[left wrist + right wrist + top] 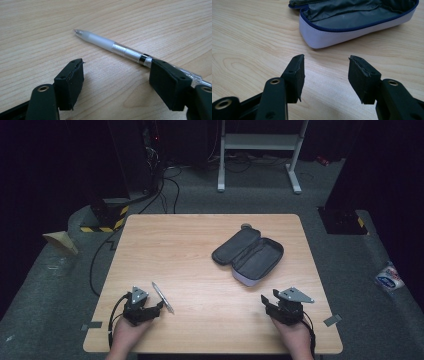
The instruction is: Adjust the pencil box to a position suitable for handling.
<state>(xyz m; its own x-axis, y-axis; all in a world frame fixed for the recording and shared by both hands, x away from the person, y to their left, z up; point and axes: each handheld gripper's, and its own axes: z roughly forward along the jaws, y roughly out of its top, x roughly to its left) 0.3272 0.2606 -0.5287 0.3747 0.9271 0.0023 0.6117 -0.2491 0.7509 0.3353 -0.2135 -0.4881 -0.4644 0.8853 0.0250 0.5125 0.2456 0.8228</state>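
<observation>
Honestly, both claws, left (161,306) and right (264,300), gape apart; the pen (112,46) beside one jaw could roll if nudged.

Your bench (200,245) is light wood with grain running across it. Two grey tape tabs (332,320) stick out at its near corners. Beyond it, on the grey carpet (250,202), you have a white frame (260,142) on two legs, and black cables (167,185) snaking toward dark equipment at the far left. A black-and-yellow striped base (107,220) sits just off the far left corner. To your right, a blue-and-white packet (389,277) lies on the floor; to your left, a tan wedge (61,241).
</observation>
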